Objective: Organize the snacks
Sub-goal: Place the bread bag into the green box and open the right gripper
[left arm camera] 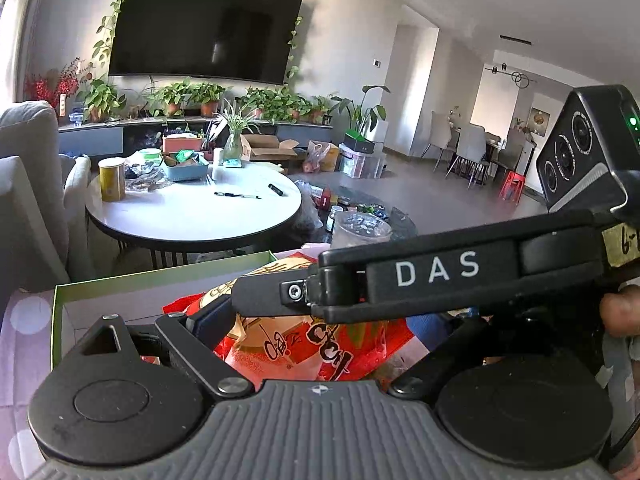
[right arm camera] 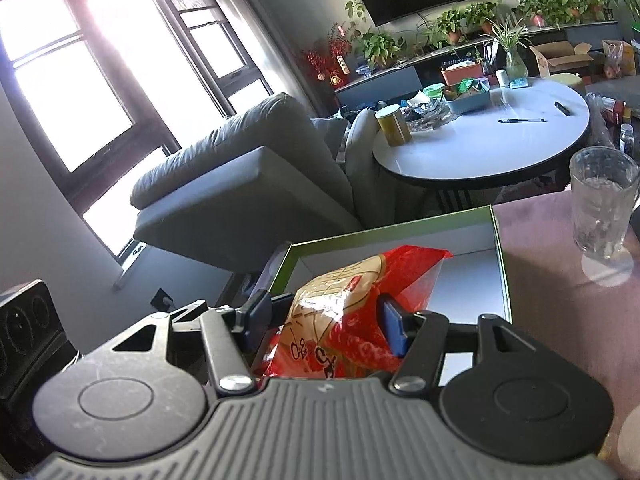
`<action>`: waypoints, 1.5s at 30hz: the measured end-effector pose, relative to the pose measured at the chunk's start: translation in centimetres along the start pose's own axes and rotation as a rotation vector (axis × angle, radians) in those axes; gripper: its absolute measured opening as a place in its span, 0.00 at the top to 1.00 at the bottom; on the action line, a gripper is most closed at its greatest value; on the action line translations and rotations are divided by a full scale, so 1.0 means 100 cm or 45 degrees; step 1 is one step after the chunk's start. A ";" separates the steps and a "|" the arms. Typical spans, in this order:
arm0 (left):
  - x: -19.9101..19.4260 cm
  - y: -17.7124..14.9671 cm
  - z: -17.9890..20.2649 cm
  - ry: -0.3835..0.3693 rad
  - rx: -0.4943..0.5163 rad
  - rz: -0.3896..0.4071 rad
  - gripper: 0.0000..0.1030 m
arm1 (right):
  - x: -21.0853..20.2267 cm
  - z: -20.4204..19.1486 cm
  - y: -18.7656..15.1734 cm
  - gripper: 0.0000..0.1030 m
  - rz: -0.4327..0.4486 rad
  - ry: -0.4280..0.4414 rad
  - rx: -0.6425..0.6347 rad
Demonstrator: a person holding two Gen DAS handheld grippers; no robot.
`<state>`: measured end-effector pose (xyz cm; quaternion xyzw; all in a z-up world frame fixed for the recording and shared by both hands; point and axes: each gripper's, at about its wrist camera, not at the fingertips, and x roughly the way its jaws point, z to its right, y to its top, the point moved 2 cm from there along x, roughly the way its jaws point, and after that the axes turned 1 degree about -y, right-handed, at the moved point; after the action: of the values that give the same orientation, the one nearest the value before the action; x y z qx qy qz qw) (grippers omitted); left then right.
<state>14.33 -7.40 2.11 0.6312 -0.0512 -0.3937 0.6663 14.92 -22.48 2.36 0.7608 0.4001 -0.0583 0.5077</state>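
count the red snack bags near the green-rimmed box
1: the red and tan snack bag is clamped in the right gripper over the green-rimmed cardboard box. Others may be hidden behind it.

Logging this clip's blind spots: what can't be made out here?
- Box floor, both views: snack bag and tools cover most of it.
- Left tool's right finger, left view: behind the right tool.
- Bag's print, both views: creased, partly covered.
- Glass contents, right view: unclear.

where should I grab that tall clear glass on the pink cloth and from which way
Grip the glass around its mid-body from the side, jaws level. It stands upright and narrows toward its foot, so a side grip looks steadier than pinching the rim from above.
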 end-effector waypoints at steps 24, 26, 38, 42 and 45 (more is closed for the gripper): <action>0.037 -0.012 -0.015 -0.032 -0.028 -0.079 0.16 | 0.029 0.029 0.000 0.38 -0.022 -0.031 0.056; 0.038 -0.015 -0.015 -0.037 -0.038 -0.088 0.16 | 0.027 0.027 -0.002 0.38 -0.029 -0.042 0.039; 0.034 -0.016 -0.010 -0.029 -0.035 -0.101 0.15 | 0.026 0.030 -0.007 0.38 -0.061 -0.045 0.050; 0.030 -0.017 -0.007 -0.025 -0.030 -0.100 0.15 | 0.025 0.029 -0.008 0.38 -0.068 -0.044 0.047; 0.023 -0.020 -0.003 -0.003 -0.015 -0.084 0.15 | 0.021 0.027 -0.010 0.38 -0.061 -0.058 0.027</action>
<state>15.11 -8.31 -0.72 0.6284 -0.0289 -0.4163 0.6565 16.50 -23.39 -0.70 0.7547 0.4059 -0.0920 0.5072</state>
